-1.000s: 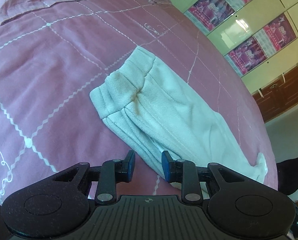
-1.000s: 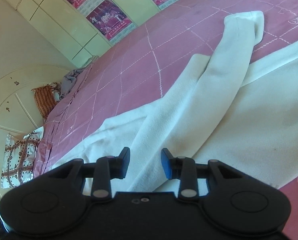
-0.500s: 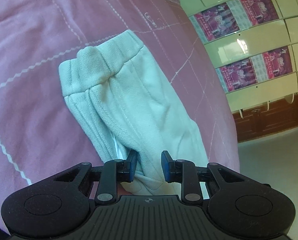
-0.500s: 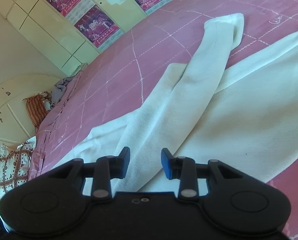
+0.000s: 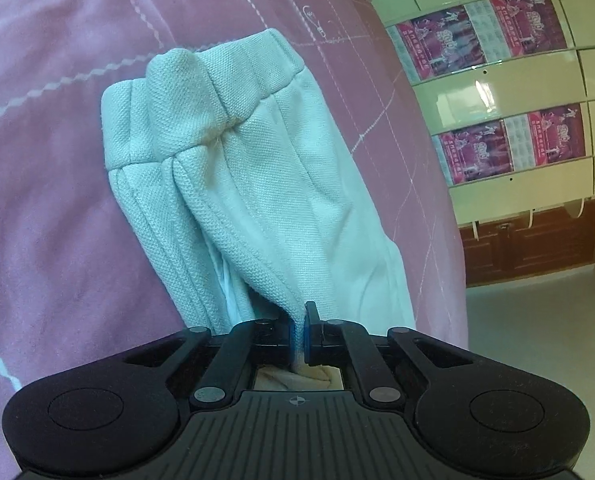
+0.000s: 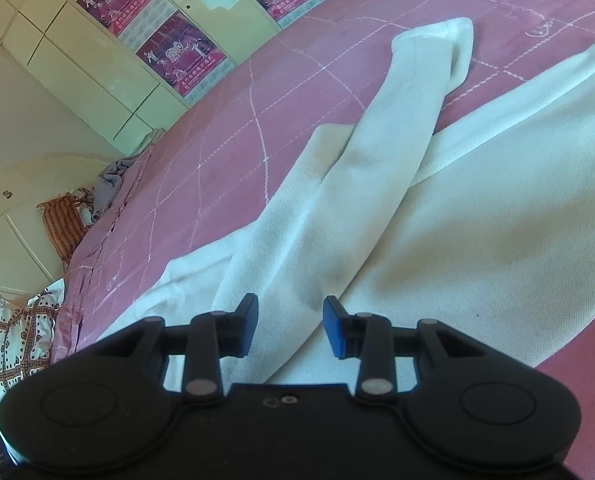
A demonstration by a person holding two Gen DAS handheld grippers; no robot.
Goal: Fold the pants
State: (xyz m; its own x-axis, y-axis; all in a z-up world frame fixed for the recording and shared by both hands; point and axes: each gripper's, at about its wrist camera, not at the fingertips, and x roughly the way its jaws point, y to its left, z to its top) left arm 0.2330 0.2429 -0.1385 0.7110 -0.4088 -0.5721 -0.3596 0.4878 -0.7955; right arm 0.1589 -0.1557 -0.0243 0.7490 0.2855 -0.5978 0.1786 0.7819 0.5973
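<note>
Left gripper (image 5: 298,330) now clamped on pants (image 5: 257,184), right gripper (image 6: 290,322) wide apart above pink bedspread (image 6: 225,128), posters (image 5: 477,36) probably on wardrobe doors.

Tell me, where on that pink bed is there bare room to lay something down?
Bare pink bedspread lies left of the pants' waistband, and more between the crossed leg and the wardrobe. It is crowded under both grippers, left and right.

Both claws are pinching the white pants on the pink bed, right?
Not quite. Only the left claw is pinching the white pants; the left wrist view shows that. In the right wrist view, the right claw is open over them on the pink bed.
</note>
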